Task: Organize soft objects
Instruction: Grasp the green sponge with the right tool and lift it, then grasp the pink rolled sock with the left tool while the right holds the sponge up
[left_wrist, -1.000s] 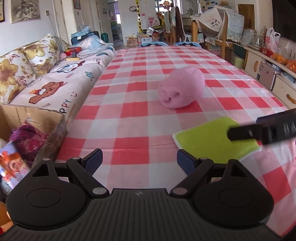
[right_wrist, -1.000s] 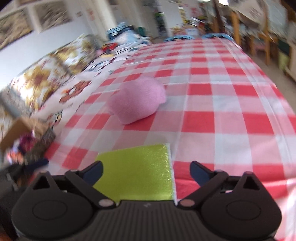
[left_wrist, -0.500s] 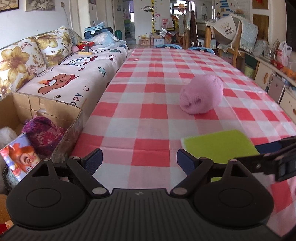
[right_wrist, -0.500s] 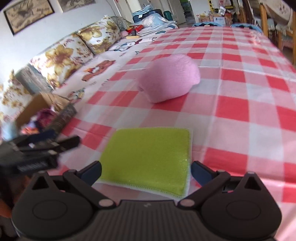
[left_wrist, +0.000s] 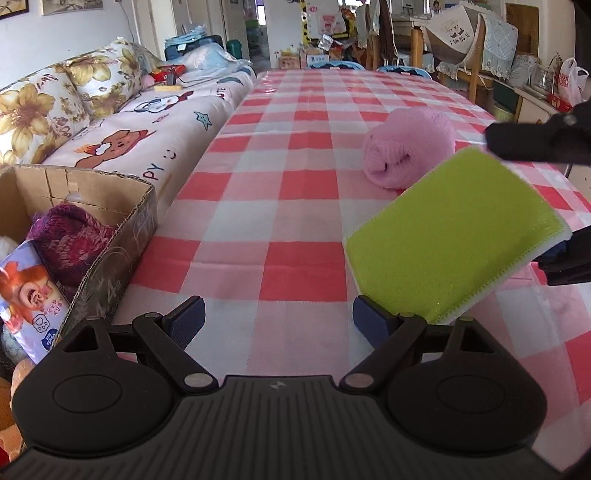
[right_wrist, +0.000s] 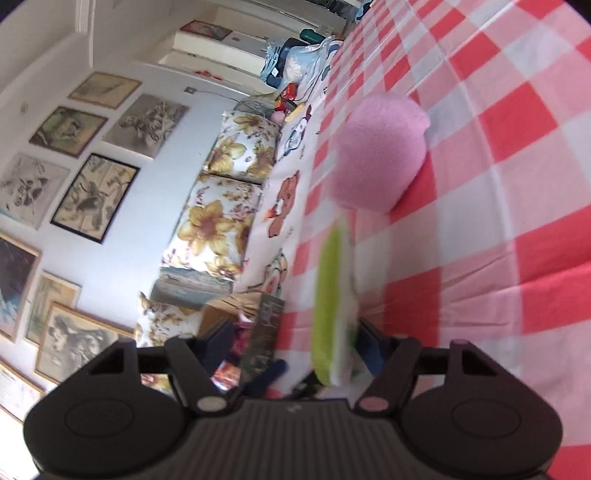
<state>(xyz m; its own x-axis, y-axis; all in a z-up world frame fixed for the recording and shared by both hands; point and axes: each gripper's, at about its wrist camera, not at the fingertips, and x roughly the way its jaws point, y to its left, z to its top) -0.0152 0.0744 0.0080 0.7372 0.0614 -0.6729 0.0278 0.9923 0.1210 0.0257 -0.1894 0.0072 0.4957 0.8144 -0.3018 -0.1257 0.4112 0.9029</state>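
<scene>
Green sponge now tilted up off the near-right tablecloth, right gripper jaws closing on it, left gripper wide open and empty; likely bound for the box on the left.

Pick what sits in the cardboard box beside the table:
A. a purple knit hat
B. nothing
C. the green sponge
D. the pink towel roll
A: the left wrist view shows a purple knit hat inside the box, while the pink roll lies on the table and the sponge is between the right gripper's fingers.
</scene>
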